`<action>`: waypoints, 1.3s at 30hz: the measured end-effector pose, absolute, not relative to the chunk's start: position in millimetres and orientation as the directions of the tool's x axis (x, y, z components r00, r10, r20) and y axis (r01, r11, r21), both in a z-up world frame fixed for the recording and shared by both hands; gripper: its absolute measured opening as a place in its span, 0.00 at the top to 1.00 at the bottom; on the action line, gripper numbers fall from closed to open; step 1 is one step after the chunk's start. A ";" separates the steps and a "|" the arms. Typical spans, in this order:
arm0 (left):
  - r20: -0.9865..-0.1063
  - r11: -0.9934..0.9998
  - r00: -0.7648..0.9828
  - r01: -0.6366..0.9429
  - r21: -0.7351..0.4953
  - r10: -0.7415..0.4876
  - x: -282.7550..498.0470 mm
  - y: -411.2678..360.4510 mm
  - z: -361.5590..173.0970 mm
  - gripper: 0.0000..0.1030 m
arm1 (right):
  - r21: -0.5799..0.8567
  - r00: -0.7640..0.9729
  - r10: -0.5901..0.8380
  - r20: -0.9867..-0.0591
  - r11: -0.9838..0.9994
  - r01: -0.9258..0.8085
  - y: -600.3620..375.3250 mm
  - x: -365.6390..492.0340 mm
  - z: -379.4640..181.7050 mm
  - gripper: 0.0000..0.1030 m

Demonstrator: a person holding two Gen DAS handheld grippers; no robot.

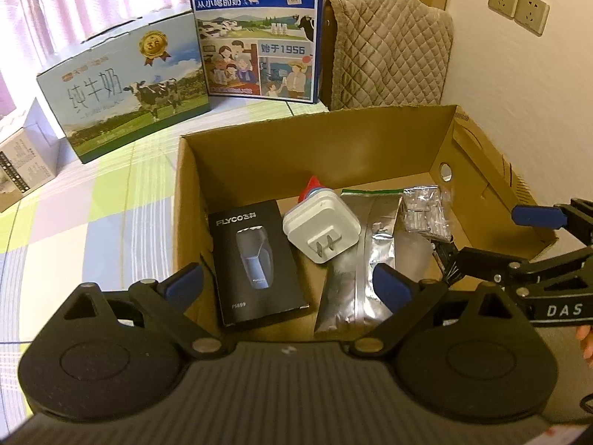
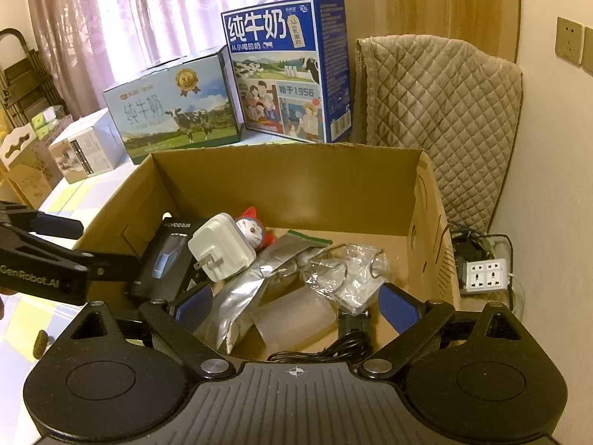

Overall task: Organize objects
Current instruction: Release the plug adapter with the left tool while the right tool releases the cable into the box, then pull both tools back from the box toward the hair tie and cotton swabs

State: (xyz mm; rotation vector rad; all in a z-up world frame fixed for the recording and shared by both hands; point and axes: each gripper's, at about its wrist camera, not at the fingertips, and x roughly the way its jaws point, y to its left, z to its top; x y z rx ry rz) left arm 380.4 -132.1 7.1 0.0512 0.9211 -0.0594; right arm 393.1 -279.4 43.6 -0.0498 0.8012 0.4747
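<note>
Checked cloth is covering the worktop point(image 1: 92, 200), where 2 milk cartons point(image 1: 126, 89) are standing behind an open cardboard box point(image 1: 315, 137). Inside it, a black shaver box point(image 1: 255, 263), a white plug adapter point(image 1: 322, 226), a foil pouch point(image 1: 355, 270) and a clear packet point(image 1: 426, 207) are lying loosely together, apparently being gathered for tidying. Both the left gripper point(image 1: 289, 282) and the right gripper point(image 2: 296, 302) are hovering over the near rim, jaws spread wide and gripping nothing.
</note>
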 end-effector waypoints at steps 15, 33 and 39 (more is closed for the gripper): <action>-0.767 0.997 0.639 0.074 -0.012 -0.057 331.2 -119.3 26.6 0.07 | 0.121 0.641 0.386 -0.663 0.900 -0.418 -269.4 350.9 65.8 0.09; -0.764 0.996 0.640 0.069 -0.053 -0.085 236.3 -28.3 28.8 0.07 | 0.126 0.627 0.398 -0.669 0.893 -0.432 -186.7 252.2 72.9 0.09; -0.788 0.998 0.612 0.023 -0.058 -0.060 204.0 11.9 14.2 0.07 | 0.156 0.567 0.423 -0.706 0.875 -0.459 -153.7 226.5 53.2 0.09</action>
